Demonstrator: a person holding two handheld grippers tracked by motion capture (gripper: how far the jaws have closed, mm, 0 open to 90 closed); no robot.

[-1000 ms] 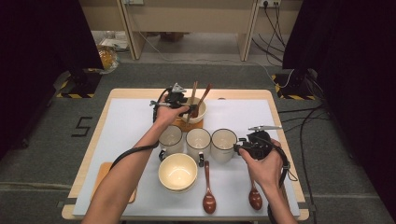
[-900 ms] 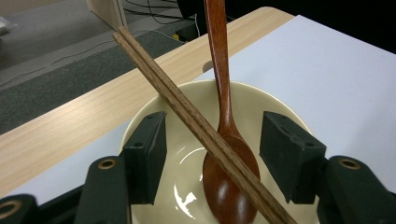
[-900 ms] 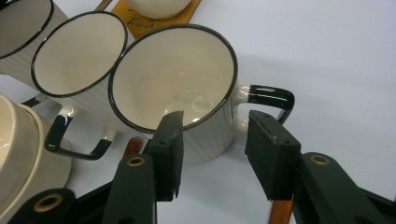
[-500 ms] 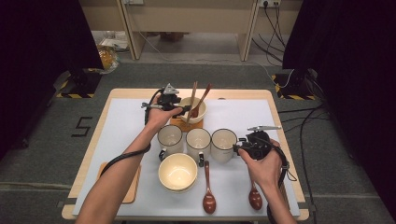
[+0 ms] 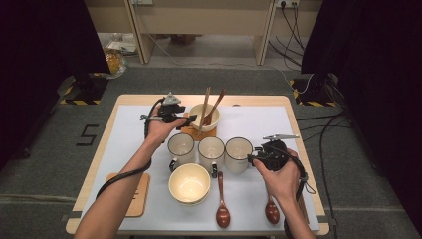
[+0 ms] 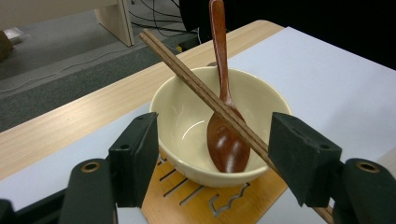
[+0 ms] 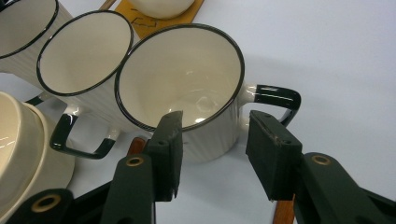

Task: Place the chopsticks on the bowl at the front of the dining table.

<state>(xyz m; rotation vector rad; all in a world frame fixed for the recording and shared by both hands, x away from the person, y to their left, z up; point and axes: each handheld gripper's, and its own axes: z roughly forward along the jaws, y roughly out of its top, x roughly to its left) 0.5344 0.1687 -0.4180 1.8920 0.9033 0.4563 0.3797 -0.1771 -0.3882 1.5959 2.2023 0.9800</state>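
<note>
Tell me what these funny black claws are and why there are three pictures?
A person sits at a table holding a squeeze tool, called a gripper, in each hand. One picture looks down from above. The other two come from little cameras riding on the grippers, so you see their black jaws up close.

The left gripper is open, its jaws on either side of a cream bowl with a wooden spoon and chopsticks in it. The bowl sits on a wooden coaster.

The right gripper is open too, near a white mug. Two more mugs, another bowl and two spoons lie on the table. Nothing is held yet.
</note>
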